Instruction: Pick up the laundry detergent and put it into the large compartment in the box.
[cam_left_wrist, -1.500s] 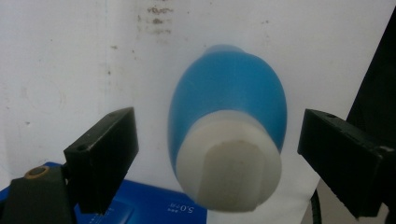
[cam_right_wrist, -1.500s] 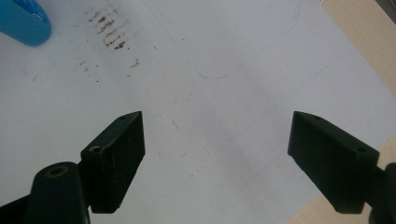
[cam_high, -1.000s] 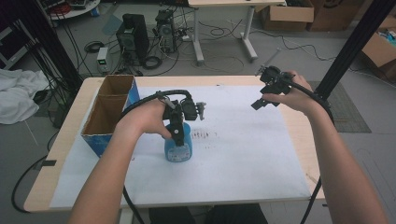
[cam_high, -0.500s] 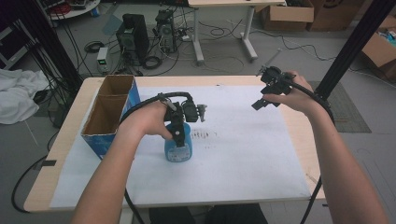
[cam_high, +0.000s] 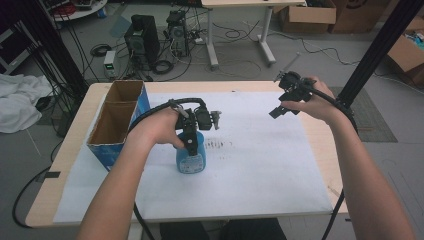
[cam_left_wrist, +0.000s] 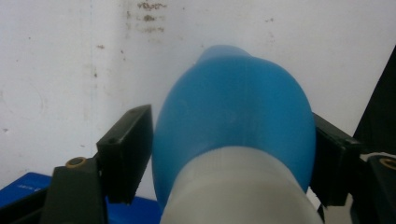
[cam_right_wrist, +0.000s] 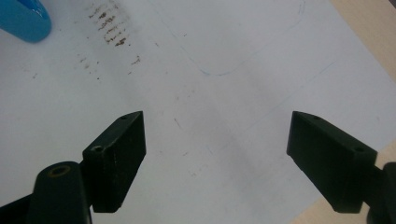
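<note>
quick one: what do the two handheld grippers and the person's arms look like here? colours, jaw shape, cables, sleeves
Both grippers are black. The left gripper and right gripper each carry two flat, blocky black jaws with slanted tips; brass-coloured fasteners sit at the jaw bases. A thick black cable trails from the left one, another black cable runs from the right one along the forearm. No sleeves in view: both forearms are bare.

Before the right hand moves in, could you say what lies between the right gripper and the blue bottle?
In the high view, only white paper with dark smudges separates the right gripper from the blue bottle.
</note>
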